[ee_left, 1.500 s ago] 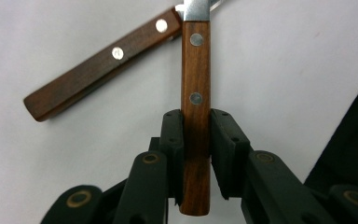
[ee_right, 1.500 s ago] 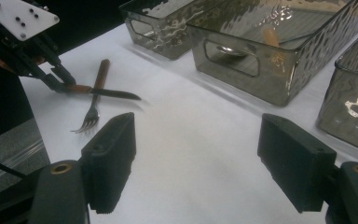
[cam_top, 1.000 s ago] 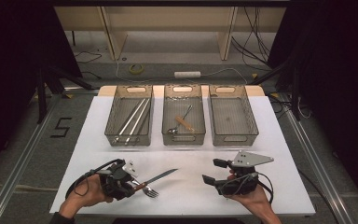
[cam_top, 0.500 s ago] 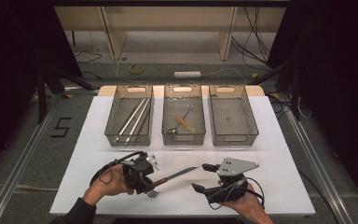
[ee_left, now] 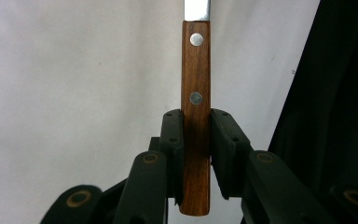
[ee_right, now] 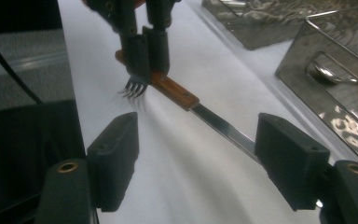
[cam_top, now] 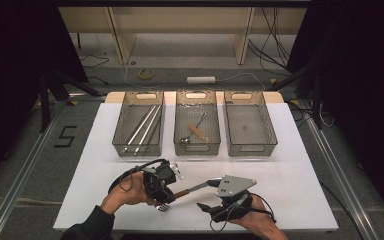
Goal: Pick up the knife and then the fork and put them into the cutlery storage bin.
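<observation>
Now my left hand-held gripper (ee_left: pixel 196 154) stays clamped on the knife (ee_left: pixel 196 116) handle, blade toward my right hand-held gripper (ee_right: pixel 196 154), whose jaws, just closing, stand apart beside the blade; I'd grip squarely.

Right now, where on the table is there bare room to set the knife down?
The white table is bare right of the right hand-held gripper, and along its left edge beside the left basket. It is crowded around the fork under the left hand-held gripper.

Left gripper (cam_top: pixel 166 187) is clamped tight, pointing toward the right gripper (cam_top: pixel 205 206), whose wide-apart jaws have just been closing slightly, gripping nothing.
</observation>
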Tool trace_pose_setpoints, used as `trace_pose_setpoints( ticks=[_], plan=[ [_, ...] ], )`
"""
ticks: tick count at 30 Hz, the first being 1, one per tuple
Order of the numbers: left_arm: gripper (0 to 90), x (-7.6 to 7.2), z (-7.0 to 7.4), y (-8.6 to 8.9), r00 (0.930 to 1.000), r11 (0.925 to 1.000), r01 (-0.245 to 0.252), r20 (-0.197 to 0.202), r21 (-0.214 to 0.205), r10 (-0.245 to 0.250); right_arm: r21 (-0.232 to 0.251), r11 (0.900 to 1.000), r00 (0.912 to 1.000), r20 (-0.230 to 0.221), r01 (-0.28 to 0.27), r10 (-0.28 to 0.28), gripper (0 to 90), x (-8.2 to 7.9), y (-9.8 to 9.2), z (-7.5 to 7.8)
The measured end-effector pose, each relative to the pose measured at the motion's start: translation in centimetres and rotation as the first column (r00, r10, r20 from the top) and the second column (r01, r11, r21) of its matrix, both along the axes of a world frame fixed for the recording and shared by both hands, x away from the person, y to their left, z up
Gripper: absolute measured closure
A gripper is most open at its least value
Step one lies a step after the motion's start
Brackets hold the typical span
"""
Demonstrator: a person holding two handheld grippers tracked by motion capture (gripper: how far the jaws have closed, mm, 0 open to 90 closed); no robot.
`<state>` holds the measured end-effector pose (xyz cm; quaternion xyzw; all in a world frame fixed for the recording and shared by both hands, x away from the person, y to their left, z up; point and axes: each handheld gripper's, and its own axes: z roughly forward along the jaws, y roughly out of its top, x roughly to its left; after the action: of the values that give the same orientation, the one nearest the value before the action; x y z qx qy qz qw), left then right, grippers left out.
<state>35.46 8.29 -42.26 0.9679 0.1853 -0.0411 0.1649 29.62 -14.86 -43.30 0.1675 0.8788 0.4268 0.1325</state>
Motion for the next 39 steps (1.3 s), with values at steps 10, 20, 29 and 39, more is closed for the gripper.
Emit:
trace_pose_setpoints(
  ticks=[10,20,29,39],
  plan=[
    [75.1,-0.4,0.2,-0.5,0.9997,0.9998,0.019,-0.016,0.011,-0.019,-0.106,0.9931,0.9945,0.085,-0.052,0.061,37.1,-0.4,1.9,-0.7],
    [75.1,-0.8,0.2,-1.1,0.9989,0.999,0.037,-0.029,0.027,-0.036,-0.218,0.971,0.9777,0.161,-0.098,0.135,43.6,-0.7,3.8,-1.6],
    [75.0,-1.3,0.3,-1.7,0.9977,0.9969,0.063,-0.029,0.048,-0.062,-0.326,0.9371,0.9501,0.233,-0.125,0.208,52.6,-1.0,4.8,-2.2],
    [75.0,-1.7,0.3,-2.2,0.9967,0.9956,0.076,-0.032,0.055,-0.075,-0.368,0.9198,0.9376,0.253,-0.135,0.239,61.4,-1.3,5.3,-2.6]
  ],
)
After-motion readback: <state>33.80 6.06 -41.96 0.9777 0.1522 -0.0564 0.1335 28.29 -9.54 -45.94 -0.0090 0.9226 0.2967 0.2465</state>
